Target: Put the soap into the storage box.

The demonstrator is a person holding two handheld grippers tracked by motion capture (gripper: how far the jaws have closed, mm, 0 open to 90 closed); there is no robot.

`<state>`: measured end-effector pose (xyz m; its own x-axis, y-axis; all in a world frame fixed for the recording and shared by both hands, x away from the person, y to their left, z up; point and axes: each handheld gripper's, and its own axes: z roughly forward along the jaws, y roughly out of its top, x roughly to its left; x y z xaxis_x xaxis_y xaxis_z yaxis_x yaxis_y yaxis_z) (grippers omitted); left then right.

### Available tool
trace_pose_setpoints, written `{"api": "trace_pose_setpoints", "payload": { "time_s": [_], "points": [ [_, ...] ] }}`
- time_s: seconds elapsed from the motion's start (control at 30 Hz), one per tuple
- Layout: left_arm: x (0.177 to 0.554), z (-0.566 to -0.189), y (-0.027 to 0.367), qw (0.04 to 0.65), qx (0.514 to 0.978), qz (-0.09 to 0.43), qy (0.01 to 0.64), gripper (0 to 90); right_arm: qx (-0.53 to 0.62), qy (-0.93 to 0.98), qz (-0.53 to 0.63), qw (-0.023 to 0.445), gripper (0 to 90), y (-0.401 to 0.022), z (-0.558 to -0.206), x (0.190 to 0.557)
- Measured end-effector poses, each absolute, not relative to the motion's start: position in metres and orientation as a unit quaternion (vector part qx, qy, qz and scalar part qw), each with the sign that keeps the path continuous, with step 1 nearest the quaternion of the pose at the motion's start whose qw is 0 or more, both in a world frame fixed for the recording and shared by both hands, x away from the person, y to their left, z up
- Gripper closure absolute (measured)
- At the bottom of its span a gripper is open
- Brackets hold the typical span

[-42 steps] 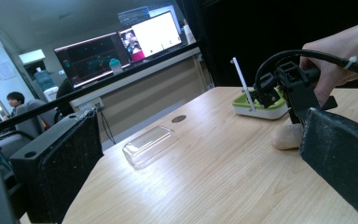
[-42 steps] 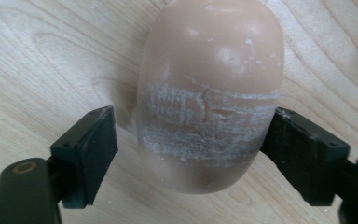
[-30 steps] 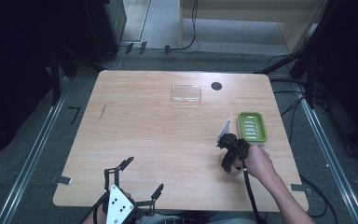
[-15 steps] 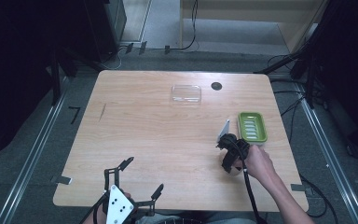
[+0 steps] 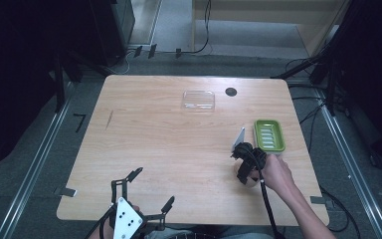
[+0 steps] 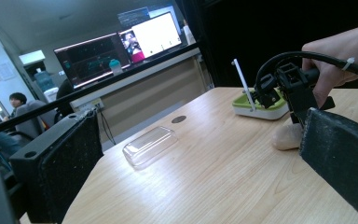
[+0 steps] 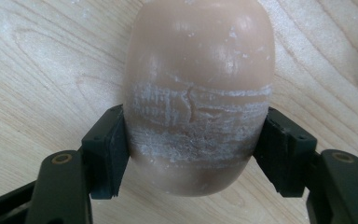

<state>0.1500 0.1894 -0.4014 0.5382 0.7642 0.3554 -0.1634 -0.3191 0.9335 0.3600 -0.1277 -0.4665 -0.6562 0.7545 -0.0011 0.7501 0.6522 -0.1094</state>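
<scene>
- One wooden tabletop (image 5: 154,149) carries everything; a clear lid (image 5: 198,100) lies near its far edge, with a small dark disc (image 5: 231,91) just beside it.
- A green soap dish (image 5: 269,135) sits near the right edge, a thin white plate on the right gripper standing upright just beside it.
- The bar of soap (image 7: 198,88), tan and oval, lies on the wood toward the near right corner, close to the dish.
- Judged by its scuffed white band, the soap is firm but marks easily, light, smooth and likely slippery; the flat-sided middle, where the pads already sit, is the sound place to hold.
- The right gripper (image 7: 191,156) points down over the bar, its jaws having just closed; both pads press the soap's sides. The right hand (image 5: 277,173) reaches in from the near edge.
- The left gripper (image 6: 205,163) rests low at the near edge, left of centre, aimed level across the table, its jaws spread wide with nothing between.
</scene>
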Motion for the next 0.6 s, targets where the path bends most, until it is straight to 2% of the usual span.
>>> {"api": "trace_pose_setpoints", "payload": {
  "time_s": [0.6],
  "points": [
    [0.1499, -0.4013, 0.1895, 0.541, 0.690, 0.429, 0.218, 0.0, -0.410, -0.910, 0.054, 0.023, 33.7, -0.1329, -0.4570, 0.3592]
  ]
}}
